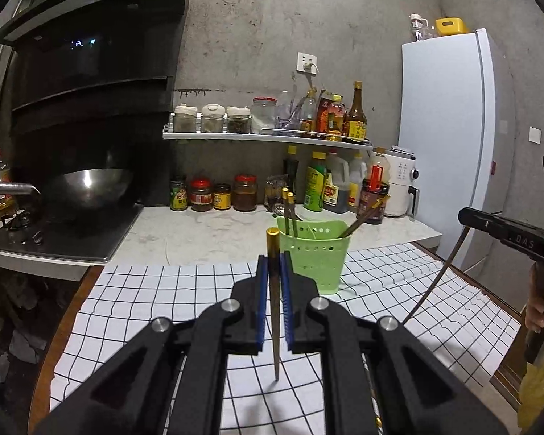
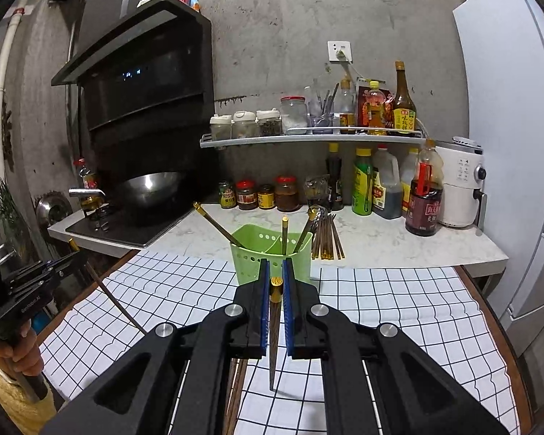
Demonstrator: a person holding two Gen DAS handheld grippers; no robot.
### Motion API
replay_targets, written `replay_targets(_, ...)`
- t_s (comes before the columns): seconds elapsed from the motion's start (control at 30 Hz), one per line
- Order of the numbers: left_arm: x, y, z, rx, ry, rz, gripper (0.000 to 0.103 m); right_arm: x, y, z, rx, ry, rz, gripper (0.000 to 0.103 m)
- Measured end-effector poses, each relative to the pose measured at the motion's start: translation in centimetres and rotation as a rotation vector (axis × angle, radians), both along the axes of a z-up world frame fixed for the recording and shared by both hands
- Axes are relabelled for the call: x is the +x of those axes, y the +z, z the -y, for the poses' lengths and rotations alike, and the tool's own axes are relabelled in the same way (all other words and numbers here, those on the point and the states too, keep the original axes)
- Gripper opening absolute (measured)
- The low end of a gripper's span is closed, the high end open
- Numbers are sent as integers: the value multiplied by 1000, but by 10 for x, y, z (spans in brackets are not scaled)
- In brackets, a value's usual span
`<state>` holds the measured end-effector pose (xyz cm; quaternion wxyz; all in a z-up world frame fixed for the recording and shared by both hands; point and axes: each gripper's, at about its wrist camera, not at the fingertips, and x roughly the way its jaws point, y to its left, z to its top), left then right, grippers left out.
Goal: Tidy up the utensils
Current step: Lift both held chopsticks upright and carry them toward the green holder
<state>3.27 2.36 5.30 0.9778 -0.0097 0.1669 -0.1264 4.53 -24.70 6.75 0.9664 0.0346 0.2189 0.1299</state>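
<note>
A green perforated holder [image 1: 319,257] [image 2: 268,253] stands at the far edge of the checked cloth with three chopsticks leaning in it. My left gripper [image 1: 273,259] is shut on a dark chopstick [image 1: 276,344] with a gold cap, held upright, tip down, just left of and before the holder. My right gripper [image 2: 275,264] is shut on a like chopstick [image 2: 275,355], straight in front of the holder. Each gripper shows in the other view: the right gripper [image 1: 468,215] at the right edge, the left gripper [image 2: 69,264] at the left edge. More chopsticks [image 2: 326,239] lie on the counter behind the holder.
A black-and-white checked cloth [image 1: 145,290] covers the wooden table. Behind it runs a marble counter [image 2: 380,243] with sauce jars and bottles, a shelf [image 2: 308,139] above, a stove with a wok [image 1: 90,188] at left, and a white air fryer [image 2: 460,188] and fridge [image 1: 449,137] at right.
</note>
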Motion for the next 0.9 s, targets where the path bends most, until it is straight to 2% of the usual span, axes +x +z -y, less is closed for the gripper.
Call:
replay_targets(0.1,5,-2,-3,9,14,-11,7,8,-9,-7,-27,-1,-11,8)
replay_targets(0.13,9,-5,-3,21,16,-38,7,10,-11,-8,-31,0,-16,8)
replay_targets(0.23,18,-18,-3,35,22,-104,7,19,-26,-13,-35,16,-71,7)
replay_targets(0.43,24,-29,-1,70,37,-140,7,30,-57,-20,-51,31,-157,7)
replay_targets(0.63,36,-54,8,116,11,-255,7,28,-73,-20,-51,37,-194,7)
replay_targets(0.7,35,-60,9,119,8,-263,5,24,-73,-19,-52,39,-194,7)
replay_targets(0.73,34,-61,9,118,7,-263,1,22,-73,-19,-52,42,-194,7)
replay_targets(0.9,24,-63,12,118,-8,-249,1,13,-75,-14,-57,30,-177,6)
